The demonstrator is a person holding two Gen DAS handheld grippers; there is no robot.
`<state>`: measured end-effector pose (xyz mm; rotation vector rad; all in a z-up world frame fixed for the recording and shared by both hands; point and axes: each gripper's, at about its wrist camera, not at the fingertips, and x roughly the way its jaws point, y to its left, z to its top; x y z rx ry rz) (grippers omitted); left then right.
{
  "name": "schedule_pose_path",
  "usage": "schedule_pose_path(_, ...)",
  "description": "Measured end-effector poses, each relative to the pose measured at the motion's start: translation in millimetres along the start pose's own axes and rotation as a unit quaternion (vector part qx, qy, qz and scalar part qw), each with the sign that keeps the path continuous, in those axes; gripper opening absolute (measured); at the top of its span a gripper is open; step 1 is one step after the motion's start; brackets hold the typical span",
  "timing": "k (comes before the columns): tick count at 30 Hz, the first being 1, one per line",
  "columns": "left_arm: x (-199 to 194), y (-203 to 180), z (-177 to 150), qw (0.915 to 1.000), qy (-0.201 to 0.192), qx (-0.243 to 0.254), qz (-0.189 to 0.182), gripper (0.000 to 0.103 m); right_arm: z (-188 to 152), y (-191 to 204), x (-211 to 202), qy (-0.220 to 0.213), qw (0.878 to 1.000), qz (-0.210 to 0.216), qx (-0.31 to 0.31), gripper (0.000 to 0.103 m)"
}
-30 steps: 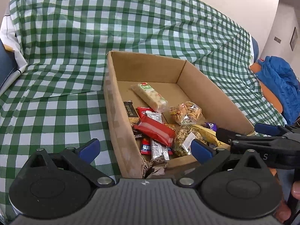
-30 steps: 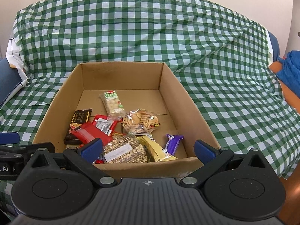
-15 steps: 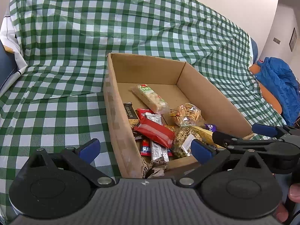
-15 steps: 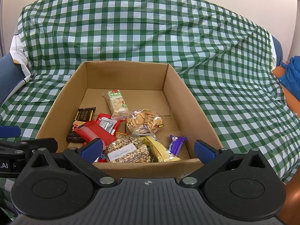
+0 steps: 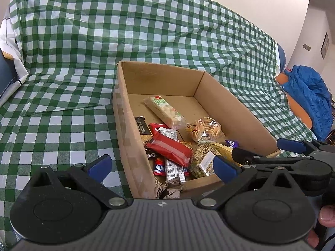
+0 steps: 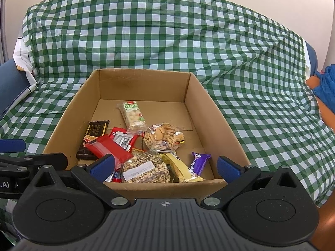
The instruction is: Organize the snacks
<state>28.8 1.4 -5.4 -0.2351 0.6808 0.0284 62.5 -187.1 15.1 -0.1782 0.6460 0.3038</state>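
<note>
An open cardboard box (image 6: 211, 108) (image 5: 123, 125) sits on a green checked cloth and holds several snacks. Inside lie a green-labelled bar (image 6: 133, 115) (image 5: 164, 109), a clear bag of small biscuits (image 6: 165, 137) (image 5: 204, 128), a red pack (image 6: 106, 147) (image 5: 169, 148), a black bar (image 6: 94, 136), a nut bar (image 6: 146, 170), a yellow pack (image 6: 180, 167) and a purple candy (image 6: 200, 161). My right gripper (image 6: 165, 166) hangs open over the box's near wall, empty. My left gripper (image 5: 161, 166) is open at the box's near left corner, empty. The right gripper (image 5: 293, 156) also shows in the left wrist view.
The green checked cloth (image 6: 167, 41) drapes over a sofa-like surface and rises behind the box. A blue jacket (image 5: 309, 100) lies on an orange seat at the right. A dark blue cushion (image 6: 10, 83) sits at the far left. A thumb (image 5: 326, 216) shows at the lower right.
Both grippers have drawn back and up a little, so the box looks smaller and sits lower in each view. The snacks have not moved. Both stay open.
</note>
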Motion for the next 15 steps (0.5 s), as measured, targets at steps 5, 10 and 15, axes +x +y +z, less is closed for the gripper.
schedule_pose_path(5, 0.6, -1.0, 0.9, 1.0, 0.001, -0.005, -0.004, 0.103, 0.9, -2.1, -0.6, -0.001, 1.0, 0.003, 0.0, 0.102)
schedule_pose_path(10, 1.3, -0.8, 2.0, 0.9999, 0.0, -0.009, -0.009, 0.103, 1.4, -4.1, 1.4, 0.005, 1.0, 0.007, 0.004, 0.102)
schedule_pose_path(15, 2.2, -0.2, 3.5, 0.9999, -0.008, -0.011, -0.01, 0.103, 2.5, -6.3, 2.9, 0.008, 1.0, 0.012, 0.011, 0.102)
